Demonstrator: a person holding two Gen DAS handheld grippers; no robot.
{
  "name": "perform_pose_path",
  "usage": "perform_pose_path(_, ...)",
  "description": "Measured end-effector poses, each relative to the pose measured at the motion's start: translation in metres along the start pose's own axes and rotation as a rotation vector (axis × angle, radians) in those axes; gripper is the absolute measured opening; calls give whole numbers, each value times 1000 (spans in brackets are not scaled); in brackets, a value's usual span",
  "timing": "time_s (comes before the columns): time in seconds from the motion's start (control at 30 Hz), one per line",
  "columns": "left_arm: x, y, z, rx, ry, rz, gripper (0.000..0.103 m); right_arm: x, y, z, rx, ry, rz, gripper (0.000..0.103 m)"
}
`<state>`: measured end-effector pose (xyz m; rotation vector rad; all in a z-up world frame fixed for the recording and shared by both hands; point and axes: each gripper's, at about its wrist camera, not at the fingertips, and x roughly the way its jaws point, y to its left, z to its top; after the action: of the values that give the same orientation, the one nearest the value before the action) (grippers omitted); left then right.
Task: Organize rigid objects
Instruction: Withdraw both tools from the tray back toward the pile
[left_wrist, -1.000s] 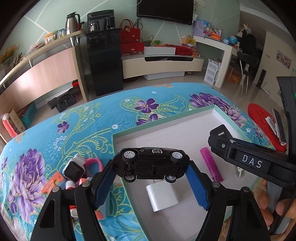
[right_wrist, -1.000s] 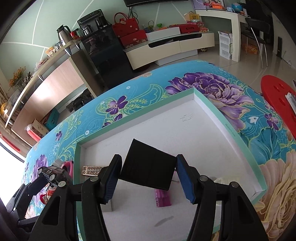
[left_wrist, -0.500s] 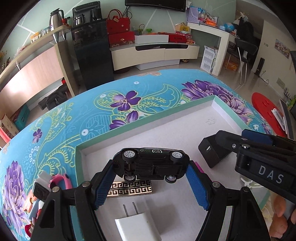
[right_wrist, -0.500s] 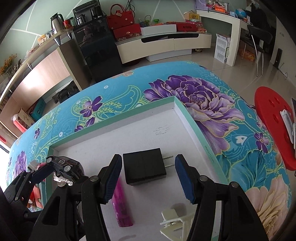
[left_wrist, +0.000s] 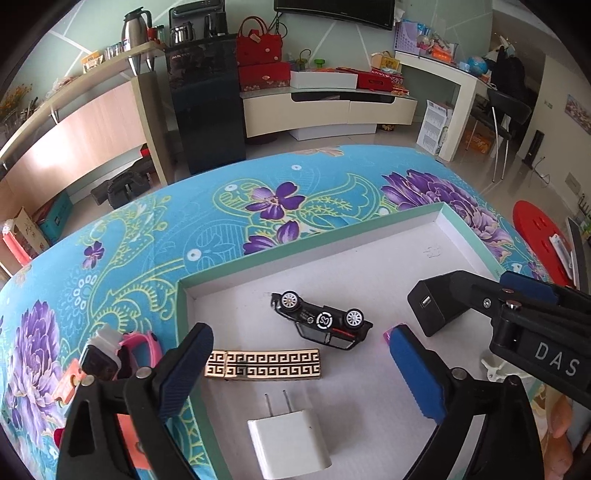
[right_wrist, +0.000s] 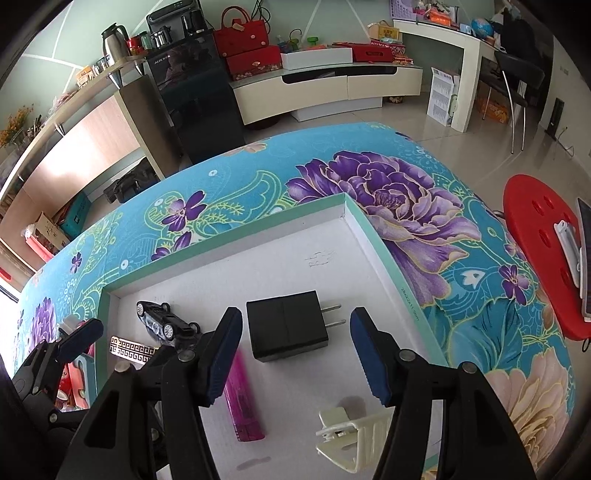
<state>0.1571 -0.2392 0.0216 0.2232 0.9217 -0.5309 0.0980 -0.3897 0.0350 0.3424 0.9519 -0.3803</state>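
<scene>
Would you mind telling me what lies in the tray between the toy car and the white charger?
The gold patterned bar lies flat between the toy car and the white charger, touching neither; the left wrist view shows it best.

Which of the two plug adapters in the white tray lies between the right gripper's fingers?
The black plug adapter, prongs pointing right, between the open right gripper pads. The white plug adapter lies nearer the left gripper.

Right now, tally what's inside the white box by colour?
Black: 2, toy car, black charger
White: 2, white charger, hair clip
Pink: 1, lighter
Gold-and-black: 1, patterned bar
Total: 6
</scene>
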Motion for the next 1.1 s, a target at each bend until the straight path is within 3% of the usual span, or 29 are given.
perform_pose_path(0.2,-23,35,-3,-77,-33,79,103,-15,10,3,-9,-40,-6,82)
perform_pose_path(0.37,-43,75,-9,-162,-49,178,103,-24,24,5,-27,-69,-19,83)
perform_pose_path(0.5,-62,104,-19,-223,-62,231,103,-34,45,3,-75,-100,-21,94)
perform_pose_path(0.77,-104,163,-40,-315,-111,330,103,-46,94,-11,-136,-111,32,94)
perform_pose_path(1.1,-123,205,-85,-392,-76,403,103,-53,149,-39,-206,-87,140,94)
